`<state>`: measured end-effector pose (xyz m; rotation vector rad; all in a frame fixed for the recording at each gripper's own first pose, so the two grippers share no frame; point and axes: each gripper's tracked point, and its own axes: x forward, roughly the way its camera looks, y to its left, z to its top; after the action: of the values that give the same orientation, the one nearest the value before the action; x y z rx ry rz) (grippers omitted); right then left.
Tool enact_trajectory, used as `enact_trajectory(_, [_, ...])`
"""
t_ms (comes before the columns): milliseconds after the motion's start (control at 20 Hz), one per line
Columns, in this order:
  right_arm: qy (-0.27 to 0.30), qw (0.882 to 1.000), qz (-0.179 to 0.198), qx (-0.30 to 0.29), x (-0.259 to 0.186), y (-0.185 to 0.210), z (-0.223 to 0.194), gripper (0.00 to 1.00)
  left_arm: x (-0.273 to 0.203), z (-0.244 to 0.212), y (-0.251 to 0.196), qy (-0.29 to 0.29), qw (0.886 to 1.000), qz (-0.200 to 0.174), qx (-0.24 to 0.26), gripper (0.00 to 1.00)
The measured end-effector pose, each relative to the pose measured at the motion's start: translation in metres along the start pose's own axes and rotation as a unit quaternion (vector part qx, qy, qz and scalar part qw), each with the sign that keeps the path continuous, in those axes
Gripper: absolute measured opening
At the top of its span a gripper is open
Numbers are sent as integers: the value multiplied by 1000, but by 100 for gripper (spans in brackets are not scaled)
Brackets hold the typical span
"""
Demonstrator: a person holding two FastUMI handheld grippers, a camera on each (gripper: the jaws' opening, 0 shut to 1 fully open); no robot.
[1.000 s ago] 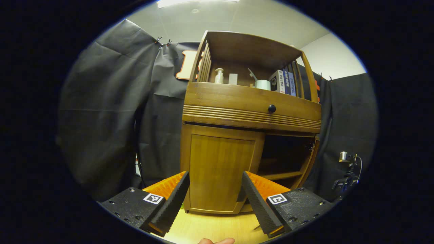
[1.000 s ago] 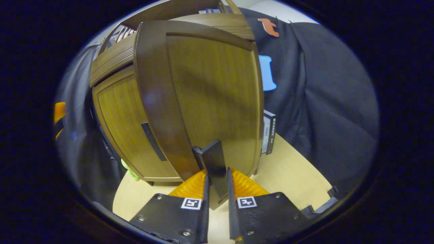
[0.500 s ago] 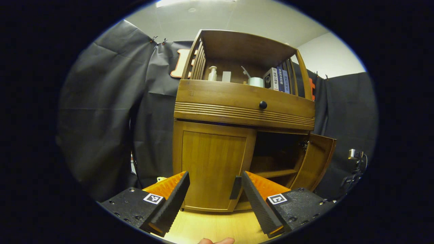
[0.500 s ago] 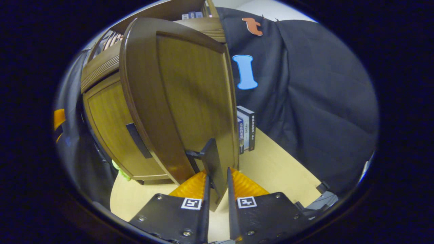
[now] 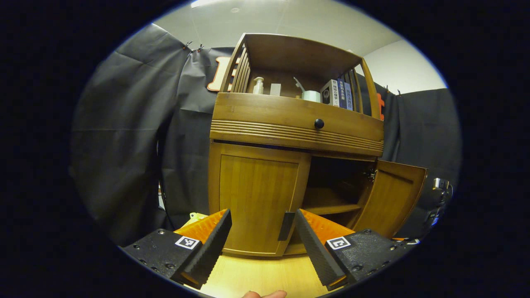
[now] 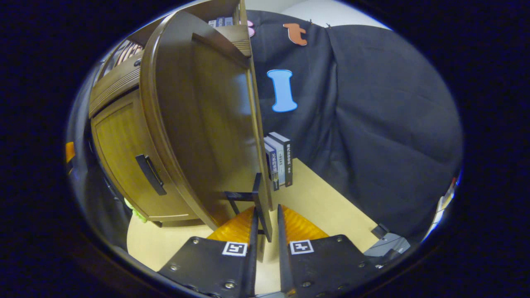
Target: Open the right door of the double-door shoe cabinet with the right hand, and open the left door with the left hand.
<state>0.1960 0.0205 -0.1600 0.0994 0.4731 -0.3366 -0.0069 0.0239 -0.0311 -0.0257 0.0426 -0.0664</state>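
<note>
The right gripper (image 6: 265, 231), clamped on the right door's handle (image 6: 260, 203), may slip off if swung further, while the left gripper (image 5: 261, 236), wide open and holding nothing, may miss the left handle (image 5: 286, 226).

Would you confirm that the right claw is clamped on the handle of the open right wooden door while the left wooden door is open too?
Not quite: the left wooden door is shut, as the left gripper view shows. The right claw does clamp the black handle of the open right wooden door.

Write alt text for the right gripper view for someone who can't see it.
The right claw is shut on the handle of the cabinet's right door, which stands swung open. Left of it the left door is closed, and a few books stand on the floor by the black cloth wall.
</note>
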Motion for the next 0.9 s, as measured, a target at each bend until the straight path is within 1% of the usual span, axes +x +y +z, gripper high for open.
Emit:
enact_trajectory(200, [-1,1000,11,-5,-2,-4,7,23,8,-3,-3,3,1000,-1,5,92])
enact_trajectory(350, [-8,1000,8,-16,-5,-27,10,23,20,-5,-5,4,1000,0,12,92])
enact_trajectory(500, [-19,999,-9,-26,-12,-47,17,23,35,-9,-10,3,1000,-6,16,92])
enact_trajectory(550, [-21,999,-15,-28,-12,-55,18,23,41,-11,-11,4,1000,-8,18,96])
enact_trajectory(600, [-24,999,-21,-29,-12,-61,19,23,46,-13,-12,6,1000,-10,20,91])
enact_trajectory(700, [-26,999,-33,-29,-12,-73,20,23,58,-19,-16,10,1000,-14,26,92])
enact_trajectory(750, [-28,998,-42,-30,-14,-80,21,23,64,-22,-19,13,999,-17,27,96])
enact_trajectory(800, [-32,998,-47,-30,-16,-85,24,23,69,-27,-21,17,999,-21,27,92])
enact_trajectory(850, [-37,997,-60,-30,-17,-91,27,23,75,-31,-24,22,999,-25,28,96])
enact_trajectory(900, [-42,996,-73,-33,-21,-101,30,17,81,-36,-26,28,999,-29,28,96])
